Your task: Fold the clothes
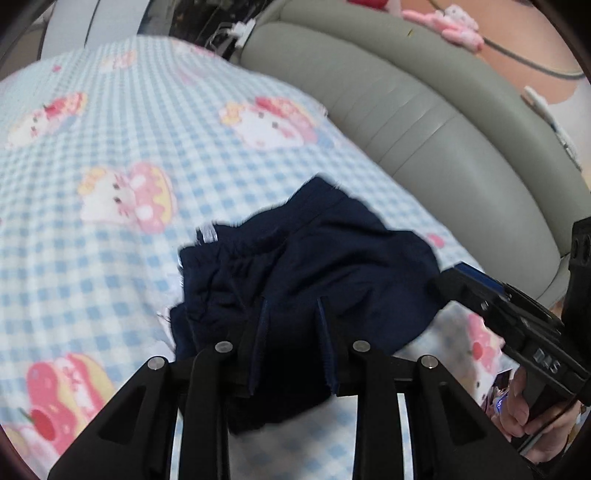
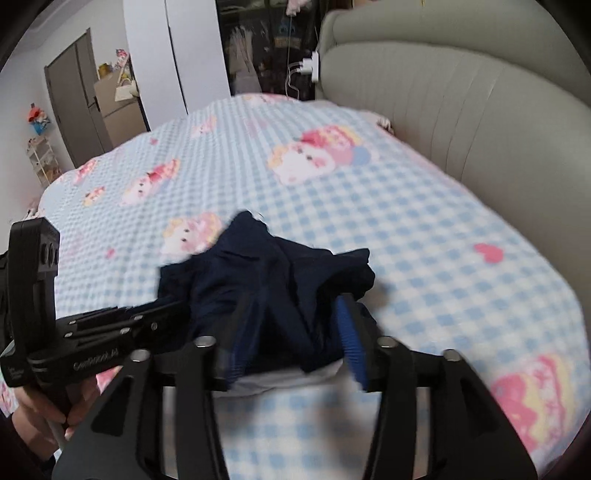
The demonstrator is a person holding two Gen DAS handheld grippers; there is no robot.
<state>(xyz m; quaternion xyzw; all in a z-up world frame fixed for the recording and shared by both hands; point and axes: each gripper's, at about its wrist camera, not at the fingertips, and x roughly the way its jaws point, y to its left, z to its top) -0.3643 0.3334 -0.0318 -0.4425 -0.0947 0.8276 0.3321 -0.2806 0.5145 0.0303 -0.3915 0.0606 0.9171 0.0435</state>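
A crumpled navy garment point(image 1: 306, 258) with an elastic waistband and a small white stripe lies bunched on the blue checked bedsheet point(image 1: 110, 229). My left gripper point(image 1: 291, 332) has its blue pads on either side of a fold of the navy cloth near the bottom of the view. In the right wrist view the same garment point(image 2: 273, 273) drapes between my right gripper's point(image 2: 295, 332) fingers, whose blue pads point(image 2: 351, 343) stand apart with cloth between them. Each gripper shows in the other's view: the right one point(image 1: 443, 282) and the left one point(image 2: 173, 306), both reaching into the garment.
A grey padded headboard point(image 1: 424, 110) curves along the right side of the bed. Pink plush toys point(image 1: 454, 22) lie beyond it. A grey door point(image 2: 77, 99), white wardrobe point(image 2: 173, 55) and a small shelf point(image 2: 42, 158) stand past the bed's far left edge.
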